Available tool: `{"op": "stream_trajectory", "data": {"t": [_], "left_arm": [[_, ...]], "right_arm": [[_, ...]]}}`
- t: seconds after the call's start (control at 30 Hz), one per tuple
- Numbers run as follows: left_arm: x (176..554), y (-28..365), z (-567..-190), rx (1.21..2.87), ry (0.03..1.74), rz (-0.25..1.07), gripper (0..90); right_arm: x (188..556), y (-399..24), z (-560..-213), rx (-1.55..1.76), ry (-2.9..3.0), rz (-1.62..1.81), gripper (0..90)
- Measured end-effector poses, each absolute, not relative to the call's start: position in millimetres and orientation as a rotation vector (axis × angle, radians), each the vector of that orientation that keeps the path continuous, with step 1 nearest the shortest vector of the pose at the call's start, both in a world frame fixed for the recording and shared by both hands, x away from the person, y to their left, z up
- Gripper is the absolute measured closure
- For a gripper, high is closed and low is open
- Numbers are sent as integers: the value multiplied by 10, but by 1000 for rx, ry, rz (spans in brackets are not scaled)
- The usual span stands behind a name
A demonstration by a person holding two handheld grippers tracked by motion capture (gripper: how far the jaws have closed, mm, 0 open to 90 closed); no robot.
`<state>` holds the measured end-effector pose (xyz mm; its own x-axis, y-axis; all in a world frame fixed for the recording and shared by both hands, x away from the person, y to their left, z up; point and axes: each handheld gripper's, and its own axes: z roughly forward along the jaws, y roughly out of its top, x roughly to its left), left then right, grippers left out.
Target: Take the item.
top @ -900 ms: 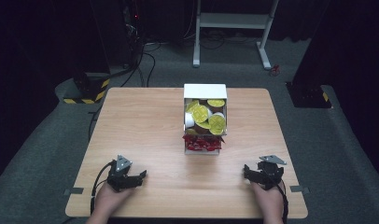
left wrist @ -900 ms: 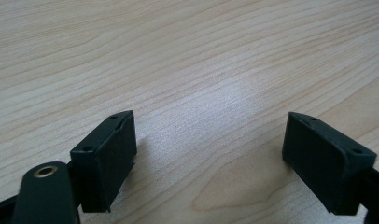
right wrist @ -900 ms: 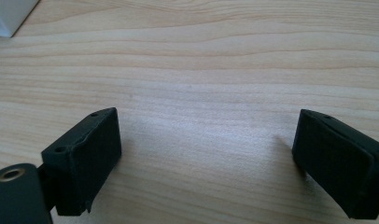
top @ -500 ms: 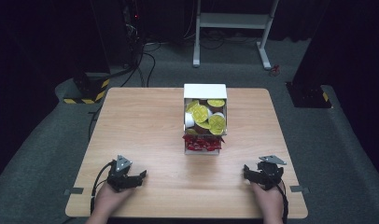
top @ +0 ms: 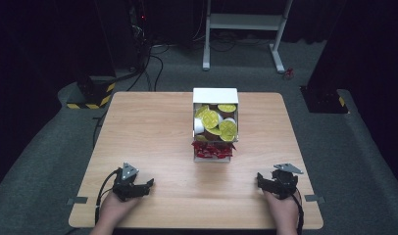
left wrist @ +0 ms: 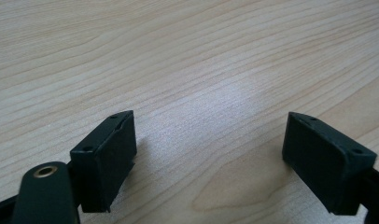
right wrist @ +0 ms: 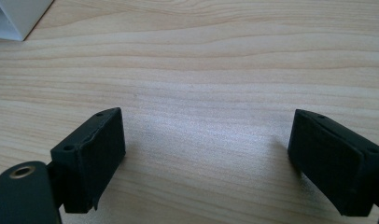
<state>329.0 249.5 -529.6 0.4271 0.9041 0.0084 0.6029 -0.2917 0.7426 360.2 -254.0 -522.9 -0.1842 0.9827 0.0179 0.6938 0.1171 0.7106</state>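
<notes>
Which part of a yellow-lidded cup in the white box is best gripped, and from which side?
Probably the rim of a top yellow-lidded cup, taken from above: the white box walls in the heap, and the cups lie tilted with their lids up. Both the left gripper and the right gripper stand open.

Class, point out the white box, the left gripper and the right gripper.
white box [top: 215,95], high view, on its white top flap.
left gripper [left wrist: 208,156], left gripper view, midway between its open jaws.
right gripper [right wrist: 206,156], right gripper view, midway between its open jaws.
</notes>
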Motion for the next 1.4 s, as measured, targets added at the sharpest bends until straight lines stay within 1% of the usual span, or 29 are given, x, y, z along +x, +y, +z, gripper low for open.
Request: {"op": "stream_trajectory", "data": {"t": [0.47, 1.23, 1.4], "left_arm": [[3291, 2494, -5296, 2010, 1268, 574, 177], [3289, 2495, -5295, 2014, 1270, 566, 174], [3289, 2493, -5295, 2015, 1271, 565, 172]], "right_arm": [[3529, -2533, -5125, 1516, 1944, 911, 118], [3493, -2269, -5004, 1408, 1995, 1008, 165], [3516, -2277, -4956, 1403, 1988, 1047, 175]]}}
